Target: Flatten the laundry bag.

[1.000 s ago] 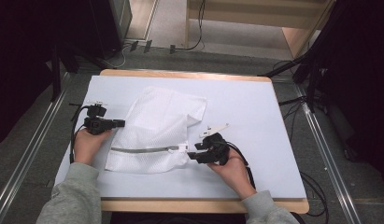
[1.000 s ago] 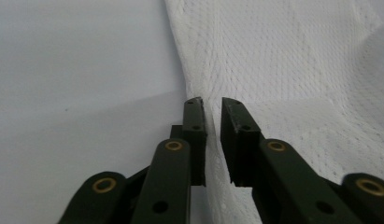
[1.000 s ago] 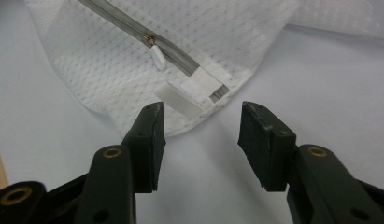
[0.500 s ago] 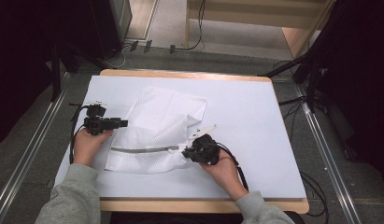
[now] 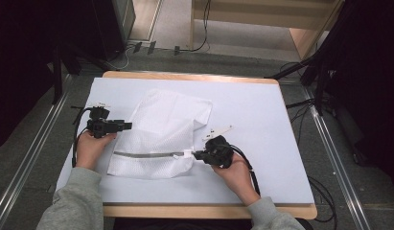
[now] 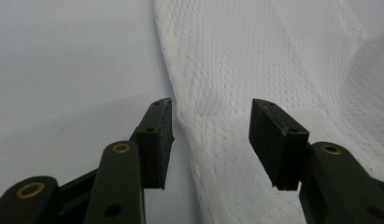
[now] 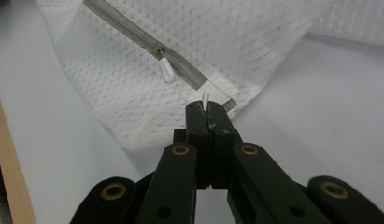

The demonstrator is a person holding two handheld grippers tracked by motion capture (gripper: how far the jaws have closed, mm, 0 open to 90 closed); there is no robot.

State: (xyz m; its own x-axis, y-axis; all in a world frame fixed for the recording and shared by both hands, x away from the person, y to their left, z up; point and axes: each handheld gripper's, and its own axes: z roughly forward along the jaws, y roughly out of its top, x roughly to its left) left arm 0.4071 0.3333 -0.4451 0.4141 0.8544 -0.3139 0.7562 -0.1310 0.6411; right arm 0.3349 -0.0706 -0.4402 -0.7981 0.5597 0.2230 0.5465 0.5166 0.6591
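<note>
A white mesh bag [image 5: 161, 129] lies flat in the middle of the white table [image 5: 266, 110], with a grey zipper [image 5: 146, 154] along its near side. My right gripper [image 5: 194, 154] sits at the zipper's right end. Seen from the right gripper view, that gripper [image 7: 208, 109] is shut on a small white tab [image 7: 205, 98] at the bag's corner. A second white pull [image 7: 165, 70] hangs from the slider on the zipper [image 7: 129, 29]. My left gripper [image 5: 130, 125] rests at the bag's left edge. It stands open [image 6: 210, 135], straddling the mesh bag [image 6: 273, 56] edge without pinching it.
The table's wooden front edge [image 5: 209, 211] runs below the person's grey sleeves. Black cables [image 5: 300, 103] trail off the right side. Metal rails [image 5: 31, 158] flank the table on the floor, and a wooden cabinet [image 5: 309, 38] stands at the back right.
My right gripper has shifted slightly left, onto the zipper's right end. The left gripper and the bag have stayed where they were.
</note>
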